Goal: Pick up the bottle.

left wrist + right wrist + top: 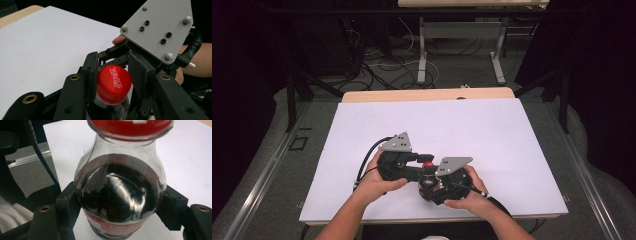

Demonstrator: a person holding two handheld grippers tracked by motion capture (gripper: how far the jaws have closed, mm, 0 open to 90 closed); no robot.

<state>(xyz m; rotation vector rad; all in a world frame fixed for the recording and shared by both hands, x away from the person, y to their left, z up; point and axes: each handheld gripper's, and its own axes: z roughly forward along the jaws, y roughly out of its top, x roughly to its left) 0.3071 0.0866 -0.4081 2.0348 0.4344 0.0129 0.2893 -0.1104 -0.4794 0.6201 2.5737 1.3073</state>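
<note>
Stood under everything, a table (512,150) covered by a white sheet, wooden edge showing at the far side. Gripped near the front edge of the table, between the two hands, a clear bottle (117,195) of dark drink with a red label band low on its body. Clamped around the bottle's body, the right gripper (432,186), held by the right hand (469,197); in the right gripper view, both black pads pressed against the bottle's sides, just above the label. Reached in from the left, the left gripper (426,161), held by the left hand (374,182). Closed onto the red cap (113,83), in the left gripper view, one pad tight against each side. Printed on the cap's top, white lettering.
</note>
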